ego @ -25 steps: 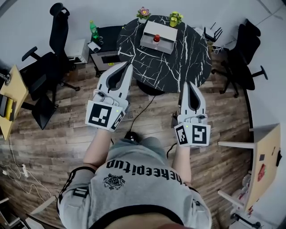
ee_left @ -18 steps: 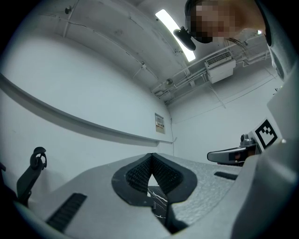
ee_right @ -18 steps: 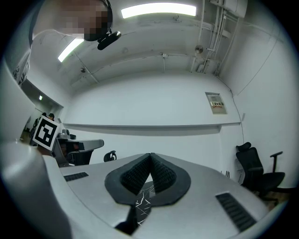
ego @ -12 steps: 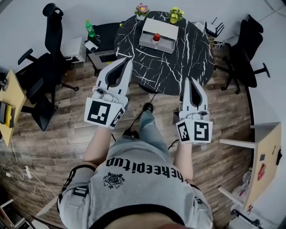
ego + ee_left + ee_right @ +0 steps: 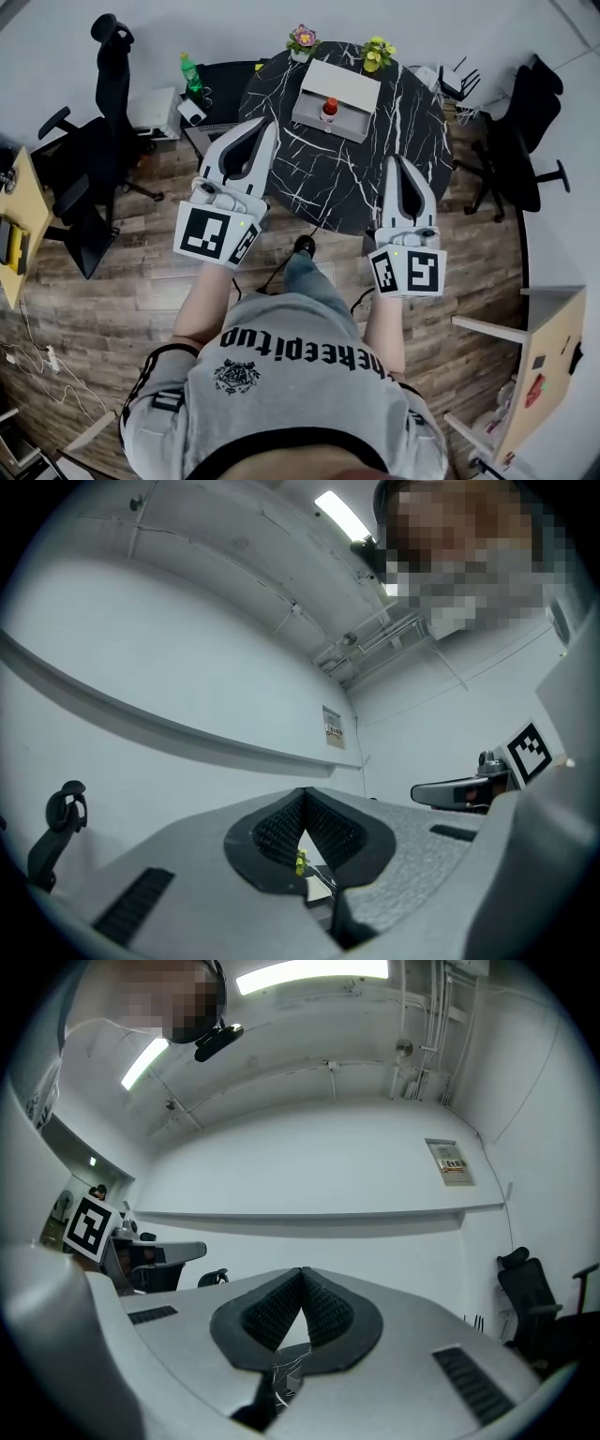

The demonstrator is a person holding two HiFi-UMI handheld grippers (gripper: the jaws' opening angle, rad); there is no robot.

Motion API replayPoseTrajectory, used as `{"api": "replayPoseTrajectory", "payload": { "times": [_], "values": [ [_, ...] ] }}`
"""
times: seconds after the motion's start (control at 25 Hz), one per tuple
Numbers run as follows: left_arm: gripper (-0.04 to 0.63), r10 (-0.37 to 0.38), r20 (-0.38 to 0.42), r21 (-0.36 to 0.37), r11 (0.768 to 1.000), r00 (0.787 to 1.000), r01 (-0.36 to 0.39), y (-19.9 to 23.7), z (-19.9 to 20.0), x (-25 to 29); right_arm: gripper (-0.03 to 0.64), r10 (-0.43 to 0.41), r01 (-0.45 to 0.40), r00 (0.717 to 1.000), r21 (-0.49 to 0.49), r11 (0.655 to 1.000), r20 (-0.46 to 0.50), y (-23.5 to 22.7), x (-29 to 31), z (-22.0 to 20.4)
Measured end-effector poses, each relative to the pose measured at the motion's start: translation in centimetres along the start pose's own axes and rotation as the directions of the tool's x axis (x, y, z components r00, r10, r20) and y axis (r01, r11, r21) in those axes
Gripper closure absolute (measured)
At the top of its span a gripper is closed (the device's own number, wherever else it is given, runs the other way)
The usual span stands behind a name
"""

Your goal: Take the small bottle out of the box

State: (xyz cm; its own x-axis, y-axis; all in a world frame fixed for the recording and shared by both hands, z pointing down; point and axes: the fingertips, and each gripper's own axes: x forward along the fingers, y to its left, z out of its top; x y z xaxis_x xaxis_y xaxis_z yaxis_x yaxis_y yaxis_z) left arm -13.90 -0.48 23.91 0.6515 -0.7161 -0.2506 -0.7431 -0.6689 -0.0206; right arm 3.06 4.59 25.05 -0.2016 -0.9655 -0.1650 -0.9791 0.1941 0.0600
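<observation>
A small bottle with a red cap [image 5: 329, 107] stands in a pale grey box [image 5: 349, 82] on the far part of a round black marble table [image 5: 412, 103]. My left gripper [image 5: 270, 125] is shut and empty, its tips over the table's near left edge, well short of the box. Also shut and empty, my right gripper [image 5: 395, 160] hangs over the near right edge. In the left gripper view the jaws [image 5: 303, 793] meet at the tip; a bit of the box and a yellow flower show below them. The right gripper [image 5: 302, 1271] view shows marble under its closed jaws.
Two flower pots, pink [image 5: 303, 39] and yellow [image 5: 377, 52], stand at the table's far rim behind the box. A black office chair [image 5: 98, 122] and a low cabinet with a green bottle [image 5: 195, 73] are to the left. Another chair [image 5: 525, 122] stands right; a cable [image 5: 281, 267] lies on the wooden floor.
The person has stepped toward the table, one foot forward. Table and box now sit nearer, and both gripper tips have come over the table's near edge. Jaws stayed shut.
</observation>
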Motion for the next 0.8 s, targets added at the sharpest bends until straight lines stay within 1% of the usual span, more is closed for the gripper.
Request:
{"api": "replayPoseTrajectory", "payload": {
  "times": [0.36,0.56,0.8],
  "values": [
    [0.592,0.012,0.007,0.014,1.0,1.0,-0.012,1.0,-1.0,7.3,0.615,0.013,-0.013,1.0,0.005,1.0,0.017,-5.6,5.5,-0.5],
    [0.592,0.015,-0.007,0.02,1.0,1.0,-0.015,1.2,-2.2,10.8,0.615,0.024,-0.024,1.0,0.011,1.0,0.018,-8.4,8.1,-1.3],
    [0.592,0.032,-0.024,0.035,0.999,0.999,-0.031,1.6,-3.7,14.0,0.615,0.055,-0.055,0.998,0.023,0.998,0.014,-10.6,11.0,-2.4]
  ]
}}
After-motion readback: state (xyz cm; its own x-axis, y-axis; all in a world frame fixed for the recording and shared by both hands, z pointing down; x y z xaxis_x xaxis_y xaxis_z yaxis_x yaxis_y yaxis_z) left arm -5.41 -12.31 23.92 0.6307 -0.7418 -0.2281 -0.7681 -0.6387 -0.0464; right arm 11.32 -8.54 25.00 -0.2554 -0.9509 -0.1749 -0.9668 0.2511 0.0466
